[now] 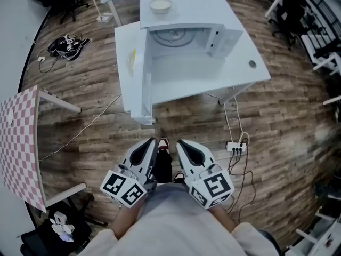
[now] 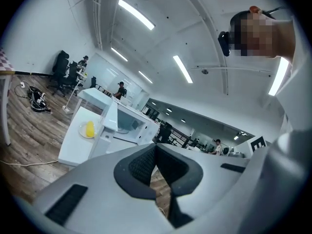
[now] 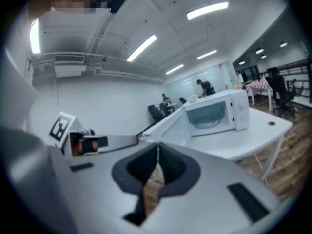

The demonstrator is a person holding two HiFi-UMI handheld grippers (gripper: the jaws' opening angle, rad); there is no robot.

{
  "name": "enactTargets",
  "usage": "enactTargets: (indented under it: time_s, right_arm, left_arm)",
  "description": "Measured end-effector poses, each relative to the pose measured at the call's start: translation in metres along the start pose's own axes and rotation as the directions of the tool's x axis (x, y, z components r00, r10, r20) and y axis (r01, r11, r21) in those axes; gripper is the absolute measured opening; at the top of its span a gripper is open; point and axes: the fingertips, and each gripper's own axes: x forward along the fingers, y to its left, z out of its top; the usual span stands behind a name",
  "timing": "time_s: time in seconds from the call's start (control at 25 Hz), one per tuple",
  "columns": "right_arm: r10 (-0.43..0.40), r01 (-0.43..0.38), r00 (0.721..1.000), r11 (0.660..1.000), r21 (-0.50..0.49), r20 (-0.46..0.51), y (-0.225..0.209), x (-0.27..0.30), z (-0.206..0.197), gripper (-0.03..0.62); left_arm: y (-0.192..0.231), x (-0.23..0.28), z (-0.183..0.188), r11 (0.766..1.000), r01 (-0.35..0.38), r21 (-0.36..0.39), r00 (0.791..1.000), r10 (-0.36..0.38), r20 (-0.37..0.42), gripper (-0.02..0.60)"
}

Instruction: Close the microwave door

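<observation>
The microwave [image 1: 186,31] is seen at the upper centre of the head view, on a white table [image 1: 234,73], with its door [image 1: 145,97] swung wide open toward the lower left. The left gripper [image 1: 148,149] and right gripper [image 1: 187,149] are held low at the bottom centre, well apart from it, each with jaws pressed together on nothing. The door is best met on its outer face near the free edge and pushed in one steady arc until latched, so that the bowl [image 1: 160,5] on top is not jolted

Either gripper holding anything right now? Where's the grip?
Nothing held: left gripper and right gripper are both shut, empty; the microwave door stands open, untouched.
</observation>
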Motion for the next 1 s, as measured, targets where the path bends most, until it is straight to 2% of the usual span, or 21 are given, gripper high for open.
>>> enactTargets:
  time_s: [0.36, 1.0]
  right_arm:
    - [0.012, -0.012, 1.0, 1.0, -0.023, -0.001, -0.009, 0.051, 0.03, 0.023]
    - [0.019, -0.018, 1.0, 0.999, -0.049, 0.015, -0.012, 0.125, 0.064, 0.023]
  left_arm:
    - [0.033, 0.018, 0.047, 1.0, 0.006, 0.003, 1.0, -0.006, 0.028, 0.014]
    - [0.091, 0.038, 0.097, 0.998, 0.042, 0.045, 0.998, -0.043, 0.039, 0.014]
